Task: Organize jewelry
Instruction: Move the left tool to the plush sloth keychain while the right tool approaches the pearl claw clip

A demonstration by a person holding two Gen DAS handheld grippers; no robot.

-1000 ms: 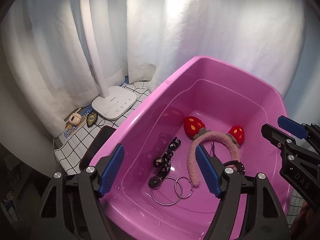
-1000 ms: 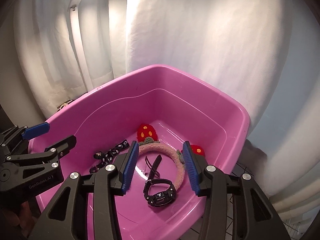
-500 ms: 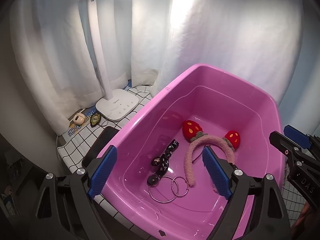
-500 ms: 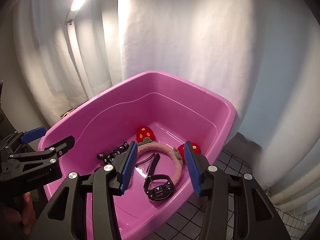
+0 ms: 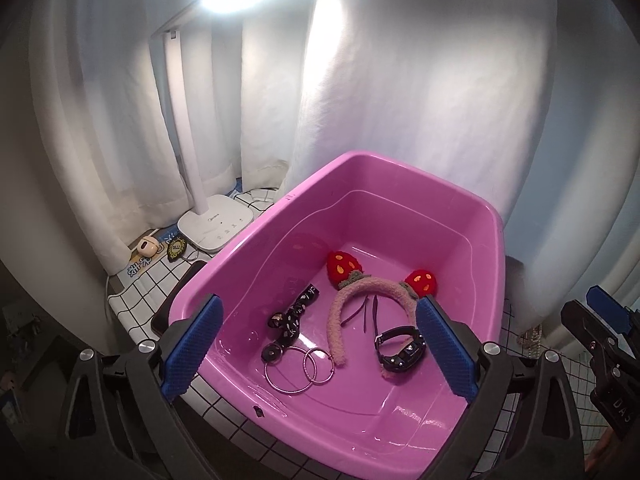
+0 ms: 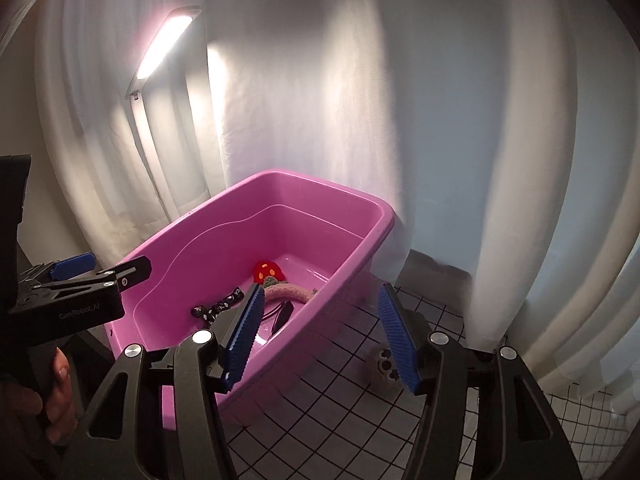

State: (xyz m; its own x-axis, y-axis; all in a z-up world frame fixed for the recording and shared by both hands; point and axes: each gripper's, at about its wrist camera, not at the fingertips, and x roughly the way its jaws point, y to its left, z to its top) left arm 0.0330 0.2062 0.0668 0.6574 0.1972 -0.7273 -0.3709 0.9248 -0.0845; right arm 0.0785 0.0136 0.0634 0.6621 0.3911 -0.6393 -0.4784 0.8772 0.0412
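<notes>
Both tongs, left (image 5: 316,348) and right (image 6: 320,334), hang spread and empty above the pink tub (image 5: 400,168), where the strawberry headband (image 5: 360,292), watch (image 5: 400,350) and hoop rings (image 5: 298,370) lie gathered, probably sorted.

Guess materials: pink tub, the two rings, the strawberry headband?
Pink tub: looks like moulded plastic, glossy; highlights on floor and rim.
Two rings: probably metal; thin, silvery, with bright glints.
Strawberry headband: fuzzy pink fabric band, likely plush or knit; red strawberries look soft, matte. Core under the fuzz can't be told.
</notes>
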